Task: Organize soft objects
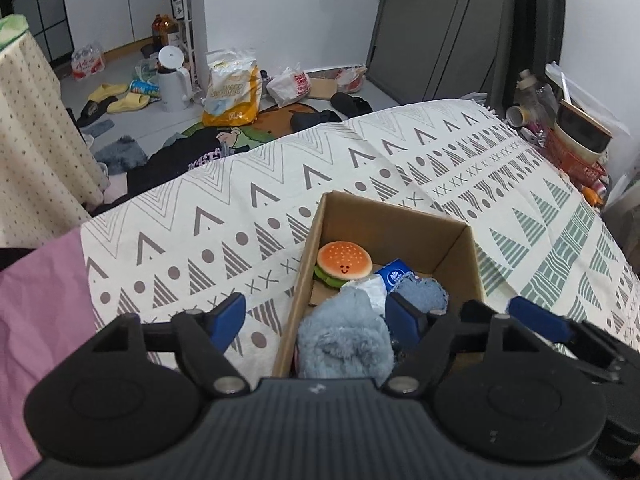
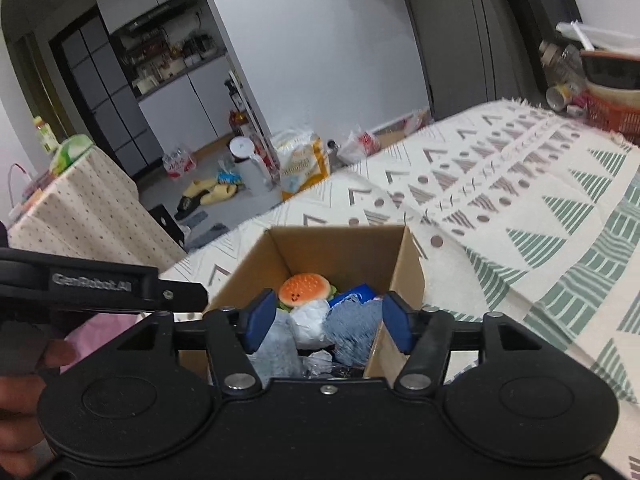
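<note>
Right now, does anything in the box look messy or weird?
Nothing spilled or broken. The brown cardboard box holds a smiling burger toy, fluffy blue cloth and denim piece, loosely piled.

An open cardboard box (image 1: 456, 240) is seen on a patterned cloth (image 1: 224, 208). A burger toy (image 1: 345, 259) is lodged at its far left, at twelve o'clock from a fluffy blue item (image 1: 344, 340). The left gripper (image 1: 318, 322) is spread apart, with nothing gripped.

Lived-in home: slippers (image 1: 124, 102), kettle (image 1: 173, 80) on floor, kitchen cabinets (image 2: 200, 96).
</note>
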